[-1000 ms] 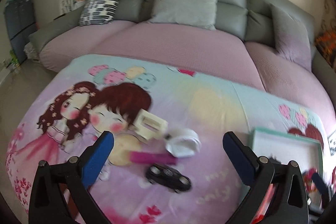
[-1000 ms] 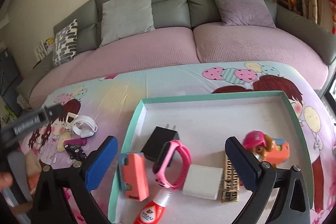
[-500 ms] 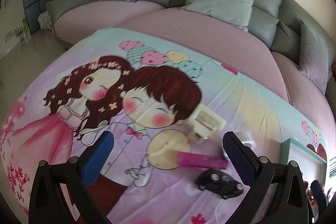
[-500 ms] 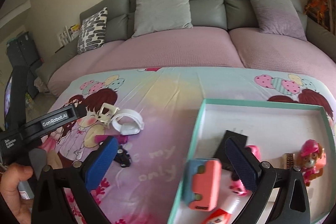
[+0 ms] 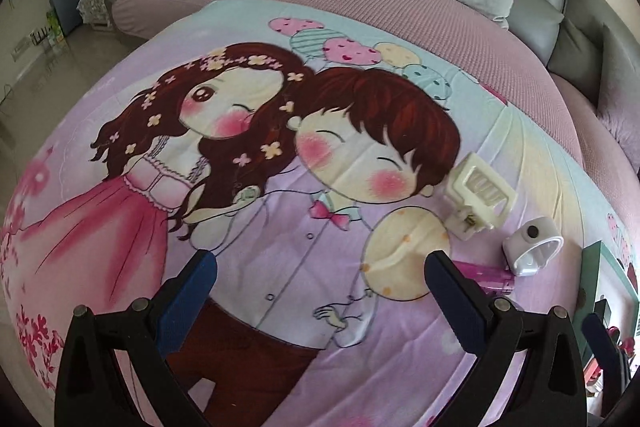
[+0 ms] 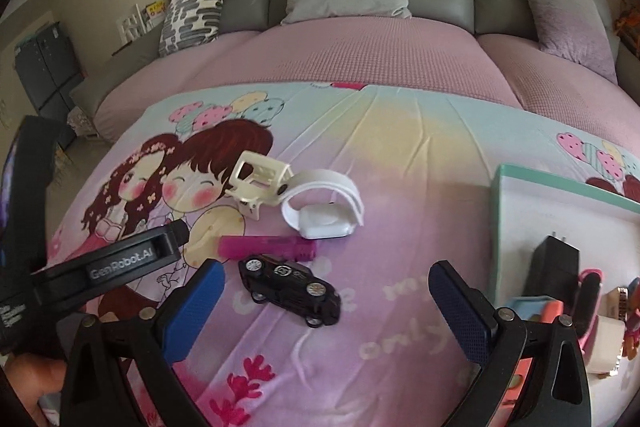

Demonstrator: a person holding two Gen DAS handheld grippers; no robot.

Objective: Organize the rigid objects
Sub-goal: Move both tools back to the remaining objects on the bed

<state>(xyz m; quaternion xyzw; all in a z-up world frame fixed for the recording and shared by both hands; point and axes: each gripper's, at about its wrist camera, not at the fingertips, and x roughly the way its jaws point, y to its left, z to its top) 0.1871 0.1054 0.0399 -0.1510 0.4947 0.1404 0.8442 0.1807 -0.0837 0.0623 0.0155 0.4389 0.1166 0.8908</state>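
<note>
We hold both grippers, left point(image 5: 320, 291) and right point(image 6: 326, 301), spread wide and empty, the right over the toy car point(image 6: 290, 284)

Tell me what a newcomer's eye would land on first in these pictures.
First the cartoon couple printed on the bedsheet, filling the left wrist view. Next the loose cluster between the open right gripper fingers: a black toy car nearest, a magenta tube behind it, then a white watch and cream clip. A teal-rimmed tray sits right.

The cartoon sheet point(image 6: 400, 147) carries a black toy car point(image 6: 290, 284), magenta tube point(image 6: 268, 247), white watch point(image 6: 322, 209), cream clip point(image 6: 258, 183), teal tray point(image 6: 496, 227).
</note>
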